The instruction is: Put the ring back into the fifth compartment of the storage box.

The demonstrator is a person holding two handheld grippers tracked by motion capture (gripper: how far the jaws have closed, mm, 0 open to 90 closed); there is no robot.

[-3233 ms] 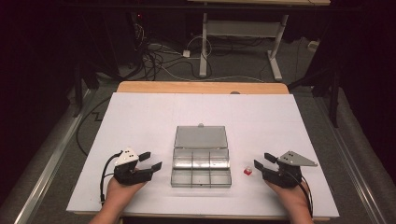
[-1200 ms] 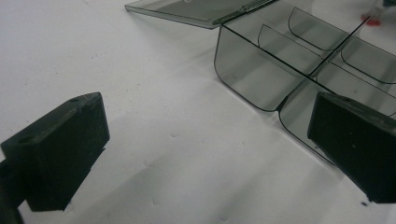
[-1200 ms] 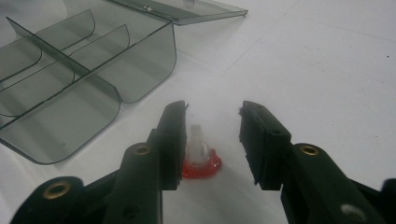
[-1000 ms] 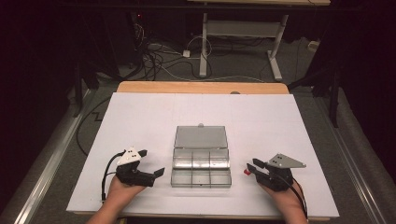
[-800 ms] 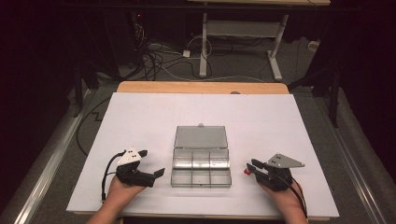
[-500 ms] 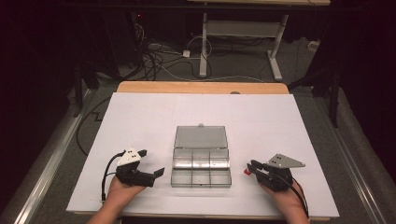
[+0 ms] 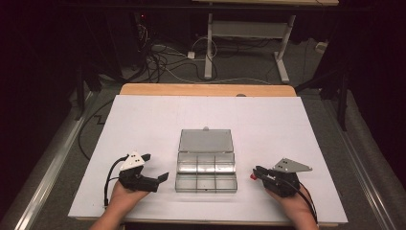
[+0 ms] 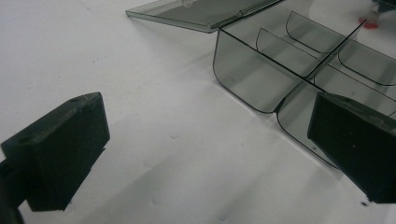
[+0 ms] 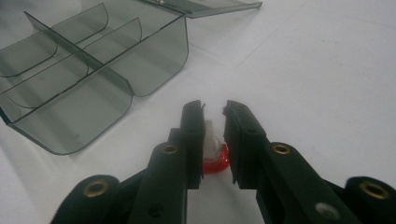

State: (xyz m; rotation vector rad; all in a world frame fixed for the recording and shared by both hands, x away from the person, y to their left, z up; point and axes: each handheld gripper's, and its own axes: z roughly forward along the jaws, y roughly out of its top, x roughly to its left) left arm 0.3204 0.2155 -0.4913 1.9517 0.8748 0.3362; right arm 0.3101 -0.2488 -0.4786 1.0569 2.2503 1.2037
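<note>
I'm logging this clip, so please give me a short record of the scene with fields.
surface: white table
box: clear compartment box, lid open and lying flat behind it, compartments look empty
small part: red and white piece, right of the box
right gripper: jaws have just been closing, now on the piece
left gripper: open, holding nothing, left of the box

The tabletop (image 7: 143,124) is plain white, with a tan wooden strip along its far edge. The compartment box (image 7: 206,165) on it is smoke-grey and see-through (its lid, hinged open on the far side, has the same tint). Just right of the box, the small piece (image 9: 214,151) is red with a whitish top. Both the left gripper (image 7: 155,168) and the right gripper (image 7: 254,172) are black, each topped by a pale grey plate.
</note>
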